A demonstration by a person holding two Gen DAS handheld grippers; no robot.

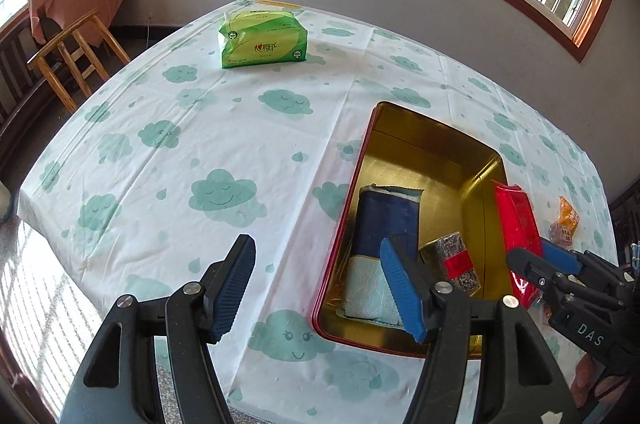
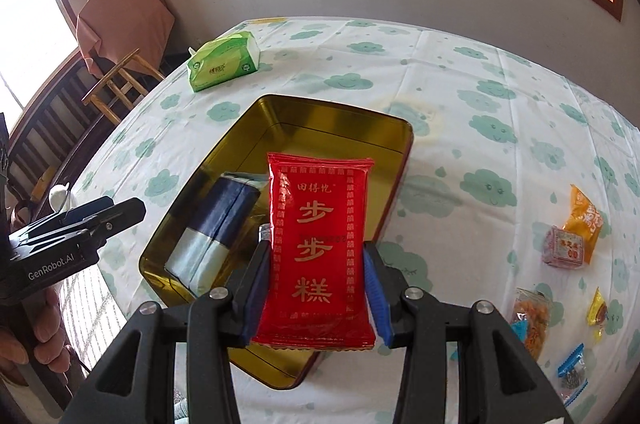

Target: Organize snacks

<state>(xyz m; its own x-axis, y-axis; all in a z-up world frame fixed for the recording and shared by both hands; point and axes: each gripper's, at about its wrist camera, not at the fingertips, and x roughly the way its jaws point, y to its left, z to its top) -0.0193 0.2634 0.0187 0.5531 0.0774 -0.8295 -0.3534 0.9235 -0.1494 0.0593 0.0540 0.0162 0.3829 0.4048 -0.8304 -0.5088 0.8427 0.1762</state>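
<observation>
Snacks lie on a desk with a white cloth full of green clouds. Going left to right: a green tissue pack sits near the far edge. The left tongs are wide apart with nothing between them, above the near left corner of a gold tin. Inside the tin, a blue and white pack lies along the left wall, and a small speckled snack with a red band lies beside it. The right tongs hold a red packet with gold letters by its 2 long sides, above the tin. Near the right edge of the desk, an orange packet touches a small pink box, and more small snacks lie closer to the near edge.
</observation>
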